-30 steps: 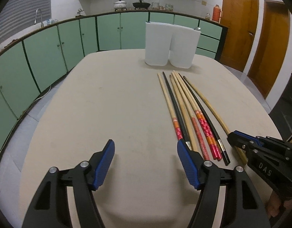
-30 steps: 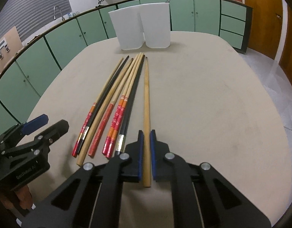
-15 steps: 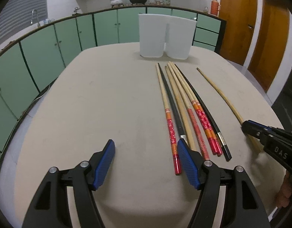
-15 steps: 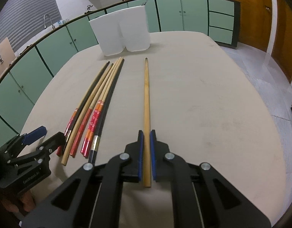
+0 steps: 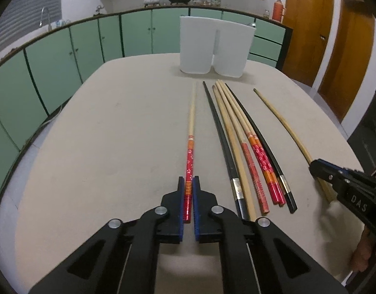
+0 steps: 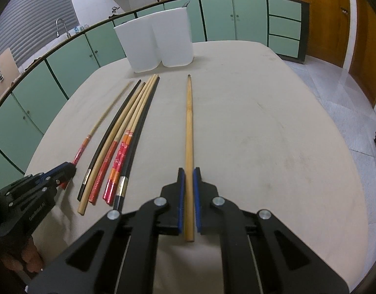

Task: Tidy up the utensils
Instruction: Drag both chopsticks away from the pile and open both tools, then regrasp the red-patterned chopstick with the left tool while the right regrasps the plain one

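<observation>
My left gripper (image 5: 188, 181) is shut on a red-handled chopstick (image 5: 190, 144) that points at the white holders. My right gripper (image 6: 188, 172) is shut on a plain wooden chopstick (image 6: 188, 132), also seen in the left wrist view (image 5: 283, 122). Between them several chopsticks (image 5: 246, 147) lie in a loose bundle on the beige table (image 5: 114, 134): black, plain wood and red-handled ones, also in the right wrist view (image 6: 124, 137). Two white utensil holders (image 5: 214, 46) stand side by side at the table's far end.
The right gripper shows at the right edge of the left wrist view (image 5: 347, 188); the left gripper shows at the left edge of the right wrist view (image 6: 36, 191). Green cabinets (image 5: 53, 58) curve behind the table. Wooden doors (image 5: 308, 27) stand at the right.
My left gripper closed on the red-handled chopstick and drew it left, apart from the bundle. My right gripper carried the wooden chopstick to the right, away from the bundle.
</observation>
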### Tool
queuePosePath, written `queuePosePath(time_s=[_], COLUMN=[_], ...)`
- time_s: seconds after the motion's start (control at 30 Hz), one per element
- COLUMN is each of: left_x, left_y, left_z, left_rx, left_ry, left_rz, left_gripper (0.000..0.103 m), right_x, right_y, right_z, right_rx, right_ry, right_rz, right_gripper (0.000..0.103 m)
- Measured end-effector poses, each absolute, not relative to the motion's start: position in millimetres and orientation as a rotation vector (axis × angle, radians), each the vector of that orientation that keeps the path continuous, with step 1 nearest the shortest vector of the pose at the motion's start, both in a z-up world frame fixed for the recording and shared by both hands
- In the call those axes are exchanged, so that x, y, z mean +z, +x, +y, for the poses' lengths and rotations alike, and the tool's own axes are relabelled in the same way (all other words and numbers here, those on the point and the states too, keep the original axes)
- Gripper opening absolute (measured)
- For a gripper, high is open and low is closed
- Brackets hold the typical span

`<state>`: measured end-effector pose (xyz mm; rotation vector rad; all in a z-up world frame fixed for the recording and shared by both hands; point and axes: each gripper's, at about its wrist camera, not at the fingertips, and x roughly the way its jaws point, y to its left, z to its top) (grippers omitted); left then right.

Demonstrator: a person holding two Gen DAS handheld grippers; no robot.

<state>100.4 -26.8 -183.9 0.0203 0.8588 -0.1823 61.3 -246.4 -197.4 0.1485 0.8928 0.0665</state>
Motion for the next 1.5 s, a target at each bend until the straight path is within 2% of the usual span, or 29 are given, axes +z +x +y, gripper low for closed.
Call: queuePosePath(time_s=[0.33, 0.37, 0.4, 0.43, 0.47, 0.67, 0.73, 1.27, 1.5], left_x=[-181.8, -181.3, -180.2, -179.1, -178.8, -183.3, -182.8, -185.9, -186.6], left_y=[130.0, 131.4, 132.1, 130.6, 128.6, 109.8, 99.8, 96.7, 98.3], left_z=[-10.5, -9.7, -9.2, -9.0, -8.7, -3.8, -2.5, -7.6, -7.9], left_rx=[-0.162, -0.173, -0.18, -0.18, -0.18, -0.203, -0.209, -0.156, -0.133], left_ry=[-0.03, -0.039, -0.043, -0.038, -0.035, -0.023, -0.001, 0.013, 0.013], left_rz=[0.887, 0.891, 0.889, 0.88, 0.87, 0.859, 0.849, 0.829, 0.824], left_gripper=[0.006, 0.008, 0.015, 0.021, 0.032, 0.039, 0.043, 0.043, 0.042], right_x=[-194.1, -191.5, -188.9, -187.2, -185.9, -180.7, -180.6, -198.0, -199.4], right_y=[88.1, 87.7, 85.7, 83.7, 80.8, 55.4, 46.6, 42.5, 43.1], right_z=[-247.6, -247.1, -246.4, -246.0, -245.6, -250.7, -253.1, -252.8, -242.7], right_rx=[0.066, 0.068, 0.069, 0.076, 0.077, 0.097, 0.094, 0.094, 0.101], right_ry=[0.12, 0.113, 0.101, 0.092, 0.085, 0.064, 0.061, 0.11, 0.091], right_rz=[0.883, 0.867, 0.85, 0.839, 0.827, 0.791, 0.79, 0.834, 0.829], right_gripper=[0.008, 0.011, 0.012, 0.022, 0.031, 0.034, 0.034, 0.034, 0.023])
